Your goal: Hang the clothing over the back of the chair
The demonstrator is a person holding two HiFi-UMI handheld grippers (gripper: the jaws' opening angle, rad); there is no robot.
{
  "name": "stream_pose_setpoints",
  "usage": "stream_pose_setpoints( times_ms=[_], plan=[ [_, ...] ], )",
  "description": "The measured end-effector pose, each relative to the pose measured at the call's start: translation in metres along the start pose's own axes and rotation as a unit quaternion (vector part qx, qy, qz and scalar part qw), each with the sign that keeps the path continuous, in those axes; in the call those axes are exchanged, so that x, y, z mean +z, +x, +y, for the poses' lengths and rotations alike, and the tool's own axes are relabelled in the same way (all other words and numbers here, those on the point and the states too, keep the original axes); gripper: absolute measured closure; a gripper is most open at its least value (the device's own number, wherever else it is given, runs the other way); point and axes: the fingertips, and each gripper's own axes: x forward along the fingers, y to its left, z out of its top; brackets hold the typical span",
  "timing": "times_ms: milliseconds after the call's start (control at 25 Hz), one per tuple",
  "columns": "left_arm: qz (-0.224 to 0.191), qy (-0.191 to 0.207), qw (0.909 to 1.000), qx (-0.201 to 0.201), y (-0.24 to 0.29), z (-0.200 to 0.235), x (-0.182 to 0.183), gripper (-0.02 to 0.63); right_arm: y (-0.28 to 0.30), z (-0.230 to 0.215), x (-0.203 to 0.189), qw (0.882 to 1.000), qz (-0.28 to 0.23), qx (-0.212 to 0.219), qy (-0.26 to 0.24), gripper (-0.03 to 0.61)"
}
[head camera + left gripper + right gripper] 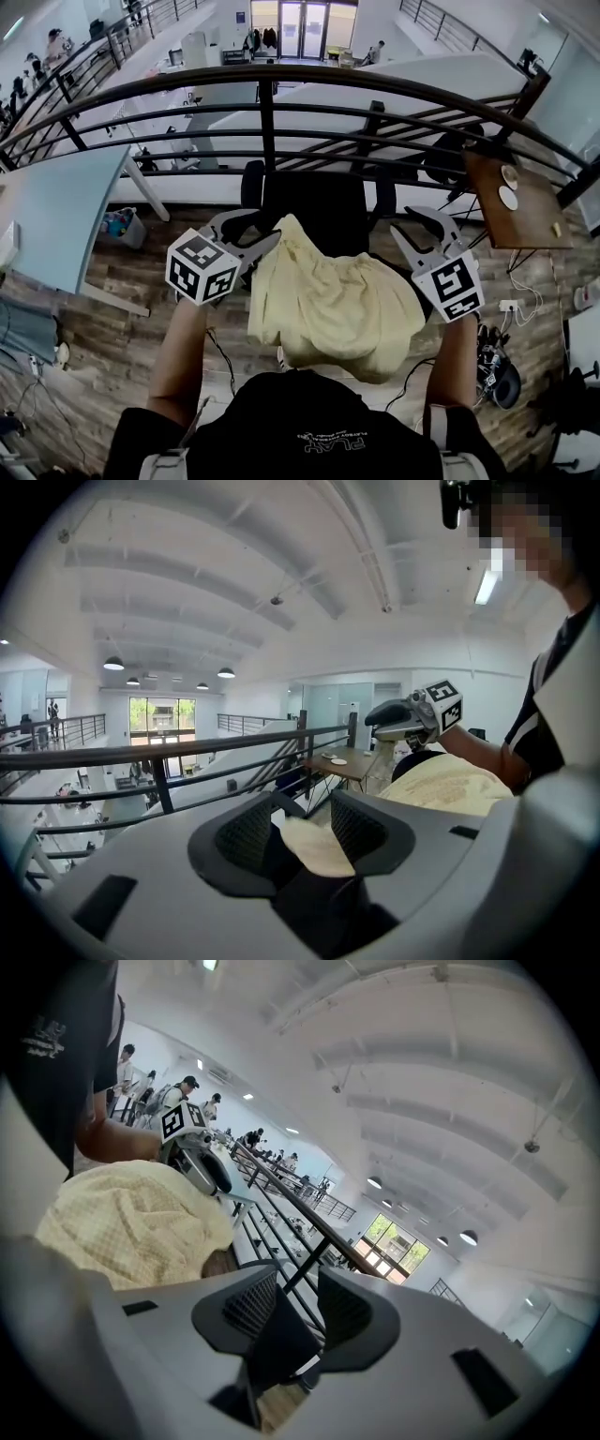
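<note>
Loosely, clothing point(328, 300) edge inside the wide left tool point(302, 808); right tool point(298, 1279) wide, empty, free beside the chair point(317, 208).

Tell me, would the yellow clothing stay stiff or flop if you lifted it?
Probably floppy: the yellow clothing sags in folds over the chair. It looks thin, so likely light. Only draped there, it might slide off if tugged.

The railing point(267, 122) stands just behind the chair point(319, 202) (sides open).
</note>
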Motion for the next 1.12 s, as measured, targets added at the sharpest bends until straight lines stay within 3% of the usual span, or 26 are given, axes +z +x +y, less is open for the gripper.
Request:
stream_pose_setpoints(
  times_ms=[320,520,760,920,1120],
  plan=[
    [-0.028,0.028,0.9978,0.053,-0.018,0.003,0.013,0.403,-0.011,-0.004,0.023,0.999,-0.037,-0.034,0.008,0.448],
    [-0.073,0.043,0.9923,0.091,-0.028,0.003,0.040,0.421,-0.020,-0.014,0.044,0.994,-0.084,-0.066,0.027,0.486],
    [-0.129,0.067,0.9793,0.141,-0.047,-0.006,0.072,0.579,-0.036,-0.018,0.071,0.985,-0.139,-0.093,0.035,0.519],
    [-0.157,0.070,0.9737,0.150,-0.058,-0.016,0.084,0.601,-0.049,-0.015,0.093,0.974,-0.185,-0.123,0.037,0.548],
    [-0.160,0.076,0.9725,0.151,-0.060,-0.027,0.087,0.601,-0.056,-0.013,0.097,0.968,-0.201,-0.139,0.055,0.558]
  ],
)
